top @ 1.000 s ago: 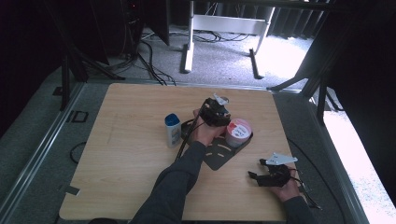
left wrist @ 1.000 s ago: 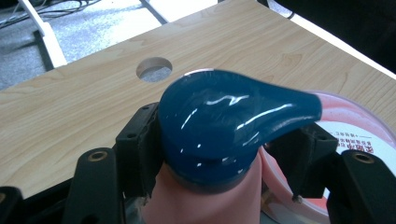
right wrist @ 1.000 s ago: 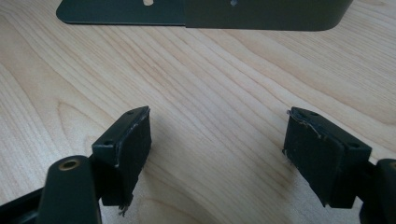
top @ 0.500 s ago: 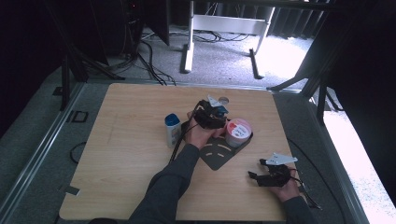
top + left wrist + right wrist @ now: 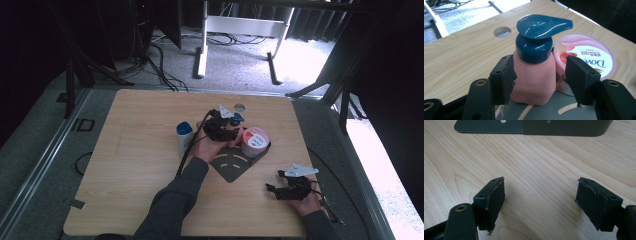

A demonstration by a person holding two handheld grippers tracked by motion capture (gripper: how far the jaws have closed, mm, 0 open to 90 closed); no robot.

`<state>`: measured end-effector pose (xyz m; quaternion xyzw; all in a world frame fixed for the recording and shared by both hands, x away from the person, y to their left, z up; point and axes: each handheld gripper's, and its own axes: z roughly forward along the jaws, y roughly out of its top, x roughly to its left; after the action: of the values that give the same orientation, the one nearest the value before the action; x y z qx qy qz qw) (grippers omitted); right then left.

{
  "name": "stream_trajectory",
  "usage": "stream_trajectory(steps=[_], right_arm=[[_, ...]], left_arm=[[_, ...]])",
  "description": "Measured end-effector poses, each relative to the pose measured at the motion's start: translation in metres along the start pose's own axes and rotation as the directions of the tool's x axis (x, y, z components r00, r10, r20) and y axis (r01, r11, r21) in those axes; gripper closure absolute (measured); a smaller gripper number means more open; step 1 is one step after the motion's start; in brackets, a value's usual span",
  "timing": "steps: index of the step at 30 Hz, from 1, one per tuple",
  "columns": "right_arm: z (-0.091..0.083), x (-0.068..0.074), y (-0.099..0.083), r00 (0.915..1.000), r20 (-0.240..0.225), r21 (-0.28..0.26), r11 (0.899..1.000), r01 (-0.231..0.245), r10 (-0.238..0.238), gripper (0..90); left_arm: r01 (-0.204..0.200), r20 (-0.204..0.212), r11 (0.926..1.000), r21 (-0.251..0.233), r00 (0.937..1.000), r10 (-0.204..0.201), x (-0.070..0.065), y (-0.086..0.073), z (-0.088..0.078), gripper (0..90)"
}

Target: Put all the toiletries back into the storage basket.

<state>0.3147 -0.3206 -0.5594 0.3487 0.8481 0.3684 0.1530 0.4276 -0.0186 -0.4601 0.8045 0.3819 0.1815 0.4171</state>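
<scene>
L claw [image 5: 539, 77] straddles pink pump bottle [image 5: 534, 77], jaws just been closing; one pad touches, other w/ gap. Bottle upright on dark plate [image 5: 564, 110] beside pink tub [image 5: 584, 52]. R claw [image 5: 540, 200] open over bare table [image 5: 536, 165].

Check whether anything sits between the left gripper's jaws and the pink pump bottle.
Nothing visible does. The pink pump bottle stands between the jaws of the left gripper, which have just been closing; a gap shows on the right side. The Dove tub sits behind.
</scene>
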Motion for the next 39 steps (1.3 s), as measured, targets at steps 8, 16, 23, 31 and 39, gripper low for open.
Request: stream_trajectory(steps=[8,16,23,31,39], right_arm=[[0.0,0.0,0.0,1.0,0.0,0.0,1.0,0.0,0.0,22.9],[0.0,0.0,0.0,1.0,0.0,0.0,1.0,0.0,0.0,22.9],[0.0,0.0,0.0,1.0,0.0,0.0,1.0,0.0,0.0,22.9],[0.0,0.0,0.0,1.0,0.0,0.0,1.0,0.001,-0.001,22.9],[0.0,0.0,0.0,1.0,0.0,-0.001,1.0,0.001,-0.001,22.9]], left_arm=[[0.001,0.039,1.0,0.002,0.9993,-0.001,0.003,-0.002,-0.017,41.1],[-0.012,0.072,0.9999,-0.001,0.9974,0.012,0.005,-0.004,-0.031,40.5],[-0.029,0.087,0.9996,-0.005,0.9958,0.029,0.006,-0.005,-0.042,40.0],[-0.046,0.08,0.9988,-0.019,0.9956,0.048,0.01,-0.003,-0.055,39.7],[-0.052,0.077,0.9982,-0.03,0.9956,0.054,0.018,-0.002,-0.07,39.6]])
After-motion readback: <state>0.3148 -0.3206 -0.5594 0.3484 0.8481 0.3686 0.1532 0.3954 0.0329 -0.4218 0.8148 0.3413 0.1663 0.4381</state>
